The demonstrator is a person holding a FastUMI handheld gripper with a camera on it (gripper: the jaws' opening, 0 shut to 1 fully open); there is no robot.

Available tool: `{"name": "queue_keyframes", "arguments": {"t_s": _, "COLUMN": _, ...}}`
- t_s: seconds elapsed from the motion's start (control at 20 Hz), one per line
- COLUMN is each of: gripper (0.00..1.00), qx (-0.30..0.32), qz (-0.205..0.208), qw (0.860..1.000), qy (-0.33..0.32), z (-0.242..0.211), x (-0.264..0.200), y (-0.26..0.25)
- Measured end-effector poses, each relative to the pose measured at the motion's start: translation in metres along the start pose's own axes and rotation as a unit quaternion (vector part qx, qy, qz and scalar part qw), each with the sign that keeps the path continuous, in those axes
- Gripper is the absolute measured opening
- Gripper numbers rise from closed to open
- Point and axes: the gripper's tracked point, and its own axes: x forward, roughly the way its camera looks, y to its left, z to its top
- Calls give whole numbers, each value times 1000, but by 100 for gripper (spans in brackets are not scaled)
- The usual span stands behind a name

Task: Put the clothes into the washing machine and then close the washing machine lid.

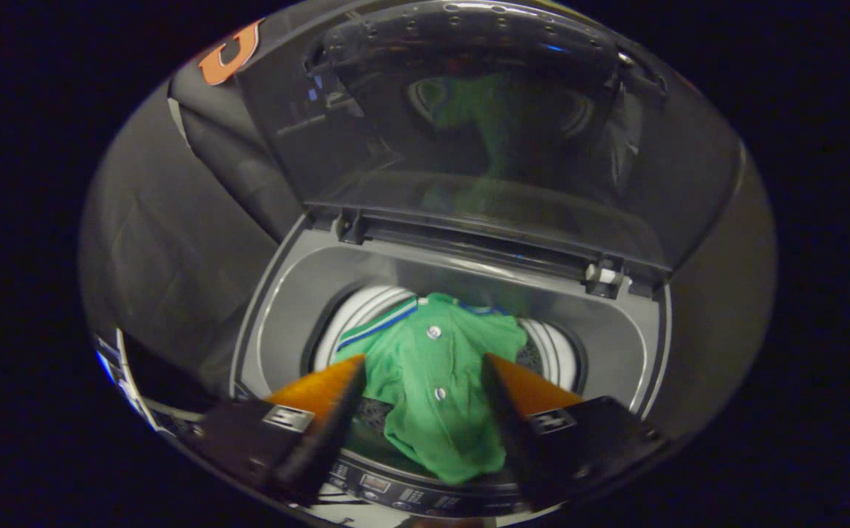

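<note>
A green shirt [432, 381] with white buttons and a blue-and-white striped collar lies in the mouth of the grey top-loading washing machine [278, 308]. Its lower end drapes over the front rim toward the control panel [395, 488]. The white drum ring [355, 315] shows around it. My gripper [423, 361] hovers above the opening, open, with its orange-and-black fingers [322, 392] spread to either side of the shirt and not pressing on it. The transparent dark lid [469, 132] stands raised behind the drum, and the shirt is mirrored in it.
The lid's hinges [604, 277] sit along the back rim of the tub. Black cloth booth wall [175, 242] hangs to the left of and behind the machine.
</note>
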Motion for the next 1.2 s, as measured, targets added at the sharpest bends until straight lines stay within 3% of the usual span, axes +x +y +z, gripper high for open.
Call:
{"name": "queue_keyframes", "arguments": {"t_s": 0.05, "gripper": 98, "qx": -5, "qz": 0, "qw": 1000, "qy": -5, "z": 3, "x": -1, "y": 1}}
{"name": "queue_keyframes", "arguments": {"t_s": 0.2, "gripper": 98, "qx": -31, "qz": 19, "qw": 999, "qy": -33, "z": 11, "x": -22, "y": 11}}
{"name": "queue_keyframes", "arguments": {"t_s": 0.4, "gripper": 98, "qx": -34, "qz": 80, "qw": 987, "qy": -138, "z": 71, "x": -92, "y": 36}}
{"name": "queue_keyframes", "arguments": {"t_s": 0.55, "gripper": 97, "qx": -46, "qz": 128, "qw": 957, "qy": -257, "z": 153, "x": -166, "y": 51}}
{"name": "queue_keyframes", "arguments": {"t_s": 0.7, "gripper": 97, "qx": -41, "qz": 101, "qw": 927, "qy": -358, "z": 238, "x": -211, "y": 38}}
{"name": "queue_keyframes", "arguments": {"t_s": 0.8, "gripper": 99, "qx": -43, "qz": 37, "qw": 935, "qy": -349, "z": 273, "x": -190, "y": 18}}
{"name": "queue_keyframes", "arguments": {"t_s": 0.95, "gripper": 100, "qx": -10, "qz": 20, "qw": 956, "qy": -292, "z": 271, "x": -158, "y": 7}}
{"name": "queue_keyframes", "arguments": {"t_s": 1.15, "gripper": 100, "qx": 51, "qz": -10, "qw": 969, "qy": -243, "z": 254, "x": -141, "y": -1}}
{"name": "queue_keyframes", "arguments": {"t_s": 1.2, "gripper": 100, "qx": 44, "qz": -25, "qw": 965, "qy": -257, "z": 261, "x": -146, "y": -5}}
